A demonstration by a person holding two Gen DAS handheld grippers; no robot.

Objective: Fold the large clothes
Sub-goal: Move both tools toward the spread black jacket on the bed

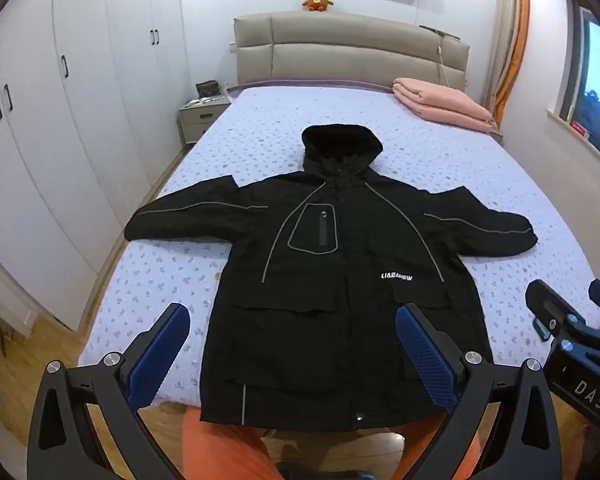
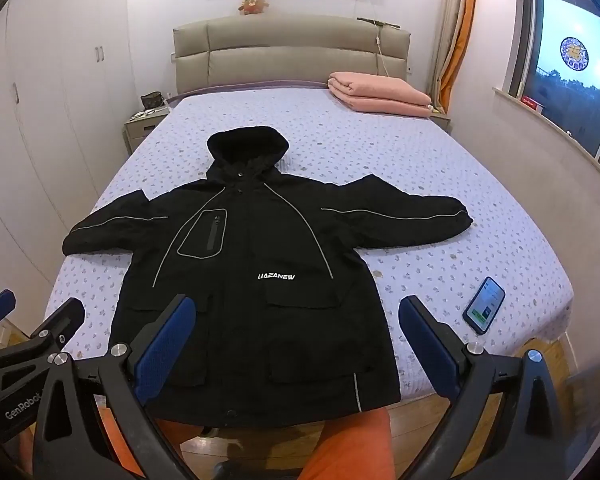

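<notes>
Jacket: black woven cloth, matt, slightly crinkled; thin grey piping w/ dull sheen; small shiny snap near hem. Hood lining looks fleecy. Bed sheet: pale lilac cloth, quilted/dimpled, matt. Headboard: beige padded upholstery, smooth, soft sheen. Blanket far right: pink cloth, soft, matt. Left gripper & right gripper: matt black plastic arms, blue ribbed rubbery pads, bright metal screw heads. Phone near right: glossy glass screen. Floor: wood boards, satin finish. Wardrobe left: smooth white panels, dark metal handles.
</notes>
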